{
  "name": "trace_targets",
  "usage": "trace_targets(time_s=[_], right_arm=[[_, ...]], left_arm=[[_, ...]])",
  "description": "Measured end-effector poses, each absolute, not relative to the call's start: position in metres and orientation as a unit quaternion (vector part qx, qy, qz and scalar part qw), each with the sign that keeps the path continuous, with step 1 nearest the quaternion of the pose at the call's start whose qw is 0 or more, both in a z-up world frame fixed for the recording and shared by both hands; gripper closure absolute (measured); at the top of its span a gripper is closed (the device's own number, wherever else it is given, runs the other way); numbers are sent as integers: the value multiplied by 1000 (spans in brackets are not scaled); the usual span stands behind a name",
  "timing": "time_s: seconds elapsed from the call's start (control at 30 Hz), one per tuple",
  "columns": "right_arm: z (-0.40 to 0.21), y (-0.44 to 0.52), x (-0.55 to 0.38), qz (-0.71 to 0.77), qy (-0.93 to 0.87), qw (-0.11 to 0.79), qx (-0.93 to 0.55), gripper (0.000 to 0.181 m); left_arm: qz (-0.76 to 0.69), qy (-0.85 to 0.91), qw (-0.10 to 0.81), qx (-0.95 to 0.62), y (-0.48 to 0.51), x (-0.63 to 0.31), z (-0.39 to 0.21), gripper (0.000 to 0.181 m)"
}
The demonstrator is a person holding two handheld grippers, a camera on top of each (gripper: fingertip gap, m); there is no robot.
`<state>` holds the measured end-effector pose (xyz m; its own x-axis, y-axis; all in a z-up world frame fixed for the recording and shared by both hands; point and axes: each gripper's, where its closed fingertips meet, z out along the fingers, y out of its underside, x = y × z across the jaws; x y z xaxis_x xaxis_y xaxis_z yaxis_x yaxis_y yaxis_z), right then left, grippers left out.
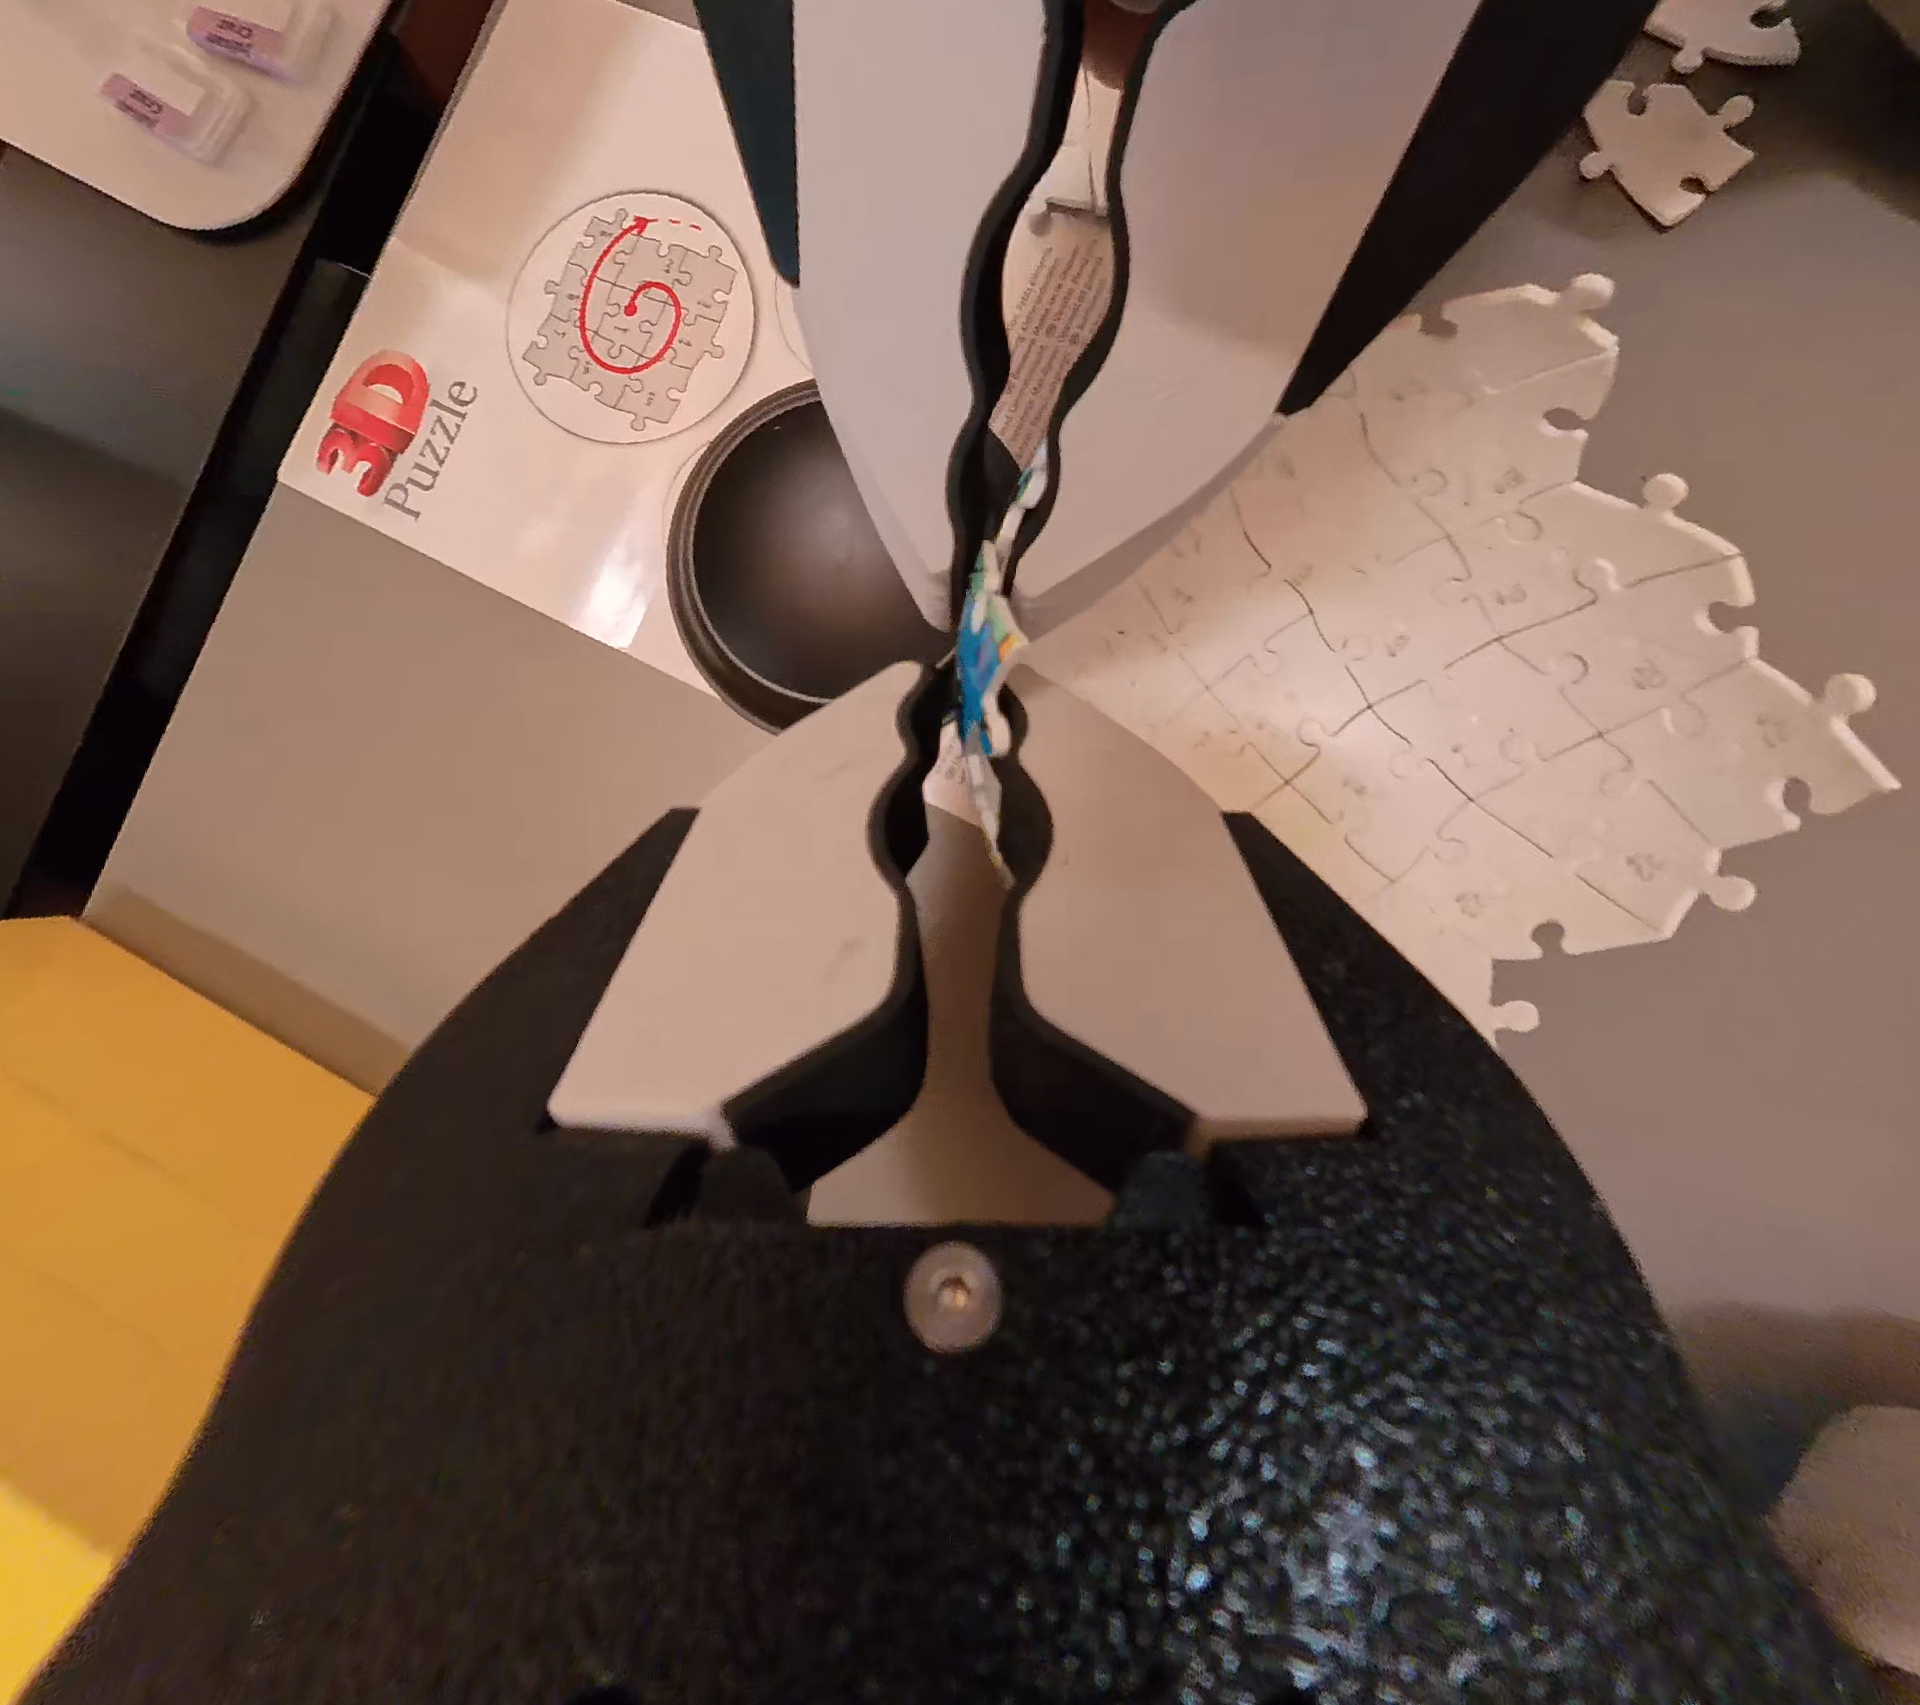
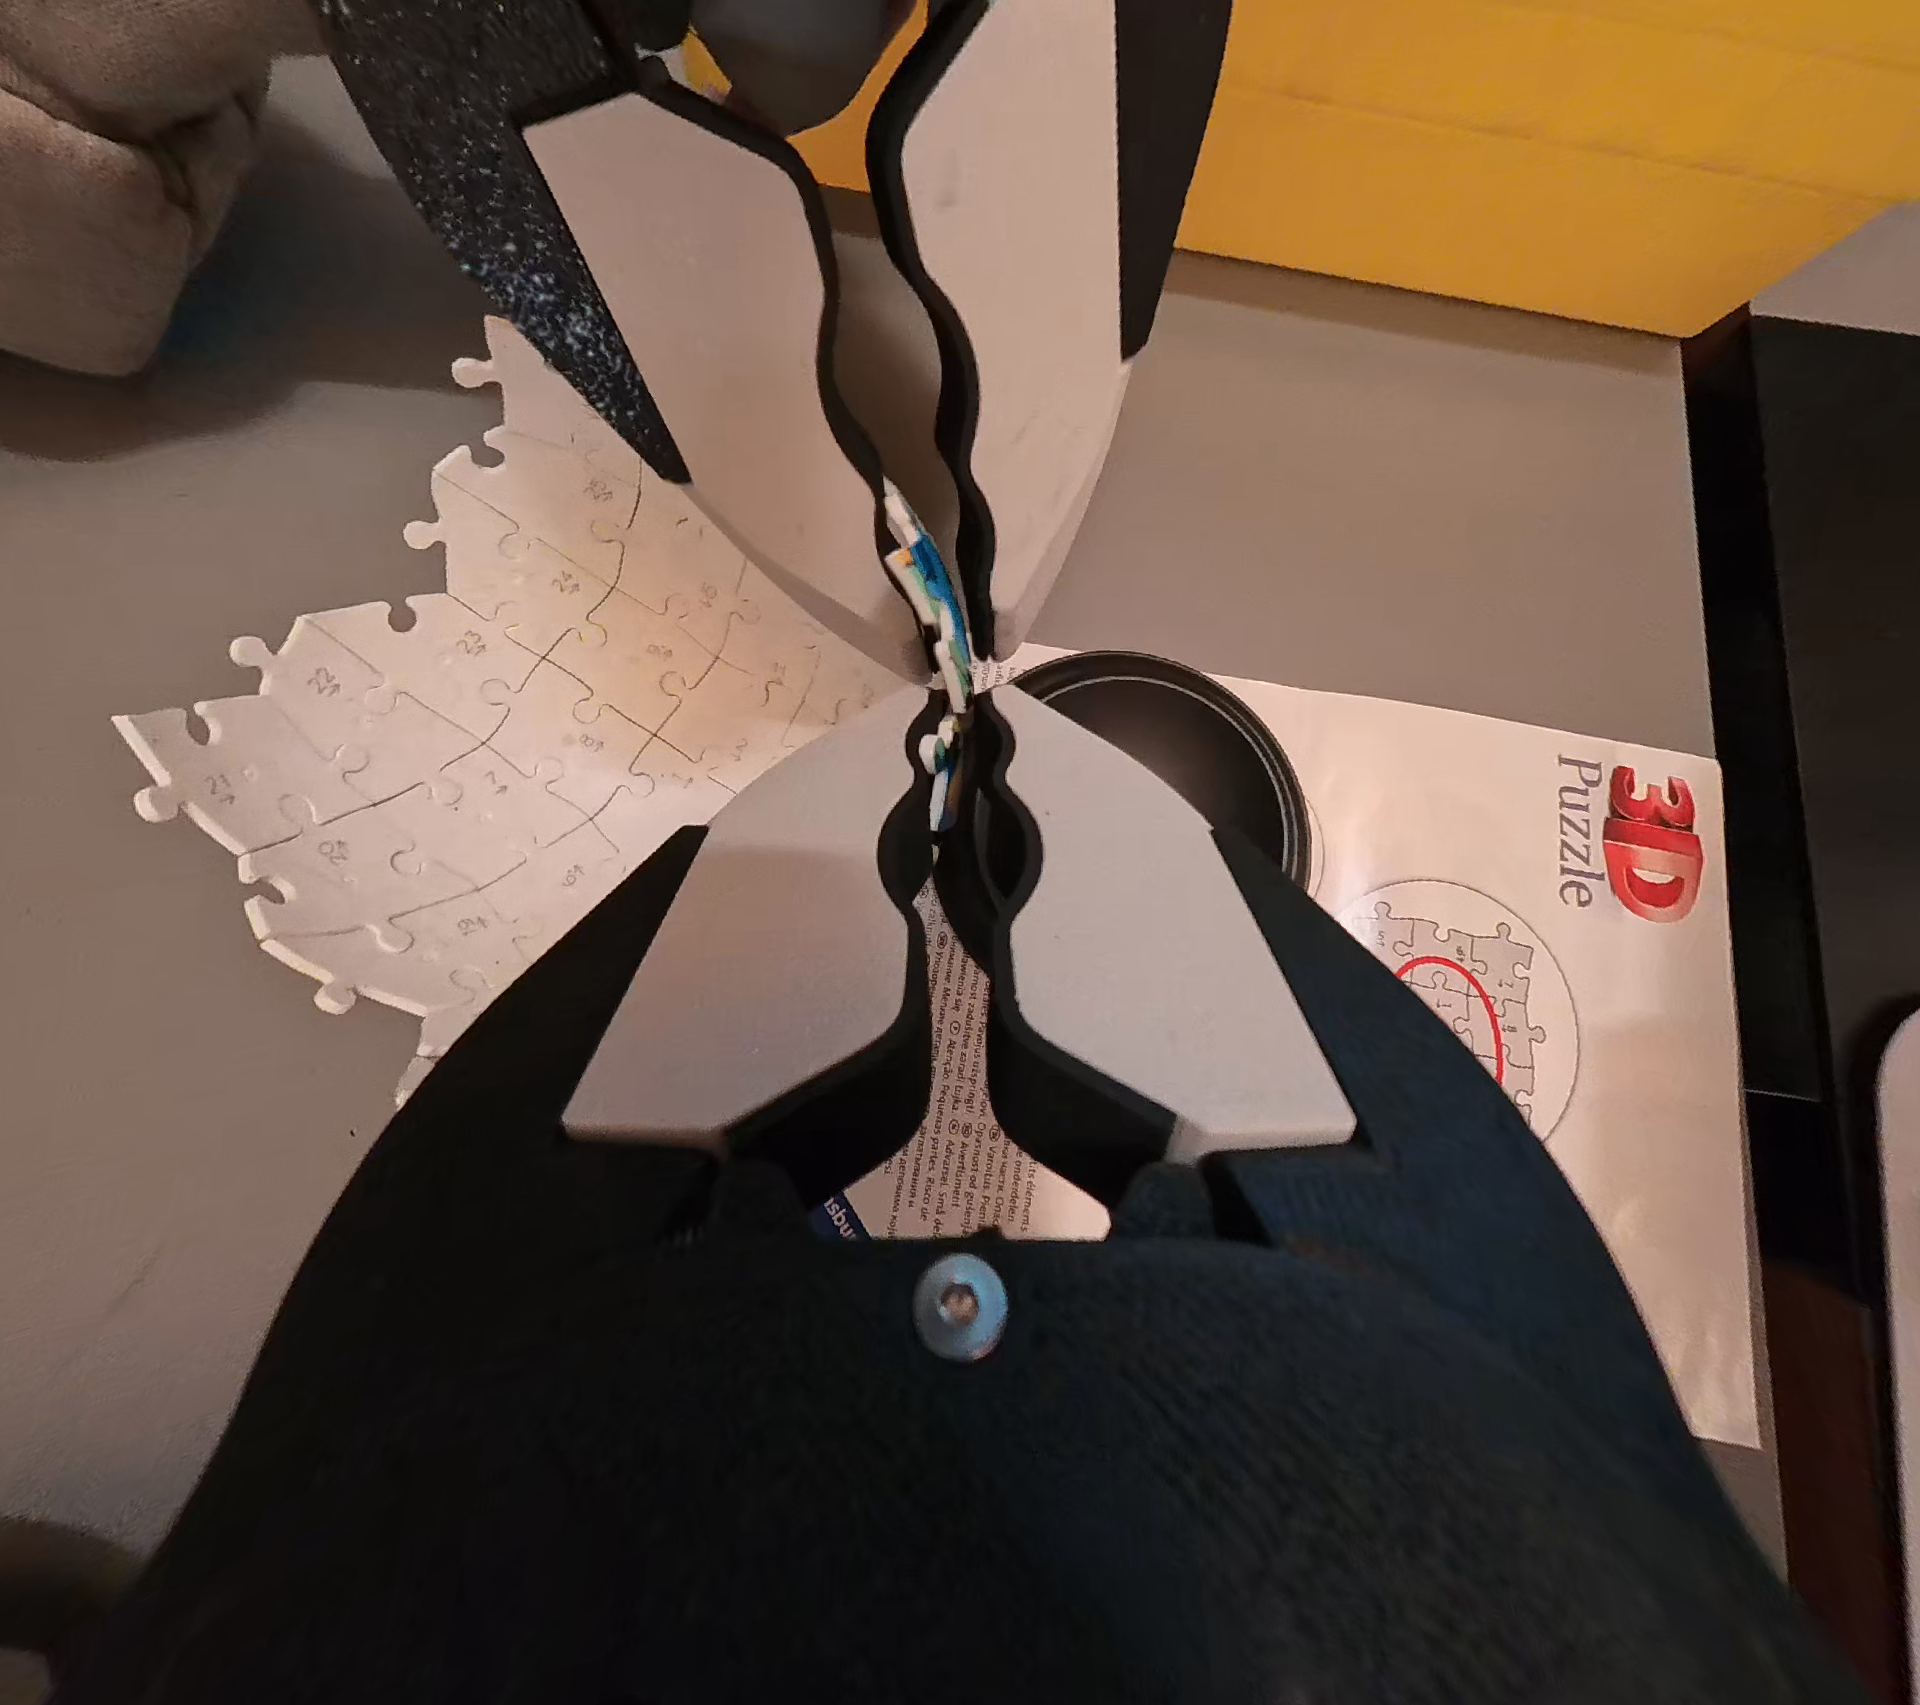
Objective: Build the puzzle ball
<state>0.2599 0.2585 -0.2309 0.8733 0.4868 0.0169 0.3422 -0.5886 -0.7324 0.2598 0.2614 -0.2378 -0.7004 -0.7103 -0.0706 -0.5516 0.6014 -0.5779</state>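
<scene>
A: Two tools are meeting tip to tip above a grey worktop (image 1: 364, 803). The left tool (image 1: 961, 725) is pinching a blue-and-white puzzle piece (image 1: 982, 668) edge-on between its wavy black pads; the right tool (image 2: 961, 736) is clamping a piece (image 2: 943, 777) of its own, and the two pieces are touching where the tips meet.

B: Is it clear whether the pieces are interlocking?

A: No. The joint is sitting in the narrow slit between the fingers, too thin and blurred to read.

B: And the rest of the puzzle?

A: A curved white sheet of joined pieces (image 1: 1538, 720), blank side up, is lying on the worktop to the right in the left wrist view, its near corner disappearing behind the fingers. Loose white pieces (image 1: 1662, 143) are lying farther off, one cut by the frame edge.

B: Anything else?

A: A printed instruction sheet (image 2: 1455, 782) is lying flat with a black round stand (image 2: 1226, 730) resting on it, half hidden by both tools. A yellow box (image 2: 1558, 45) is running out of frame.
</scene>
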Motion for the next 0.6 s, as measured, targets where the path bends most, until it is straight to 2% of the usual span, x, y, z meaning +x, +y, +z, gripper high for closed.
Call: trace_targets(time_s=[0.33,0.6], right_arm=[[-234,260,262,89,-229,386,-889,176],[-234,261,262,84,-223,385,-892,176]], left_arm=[[-267,884,175,-341,262,262,-231,172],[-287,868,152,-375,264,262,-230,180]])
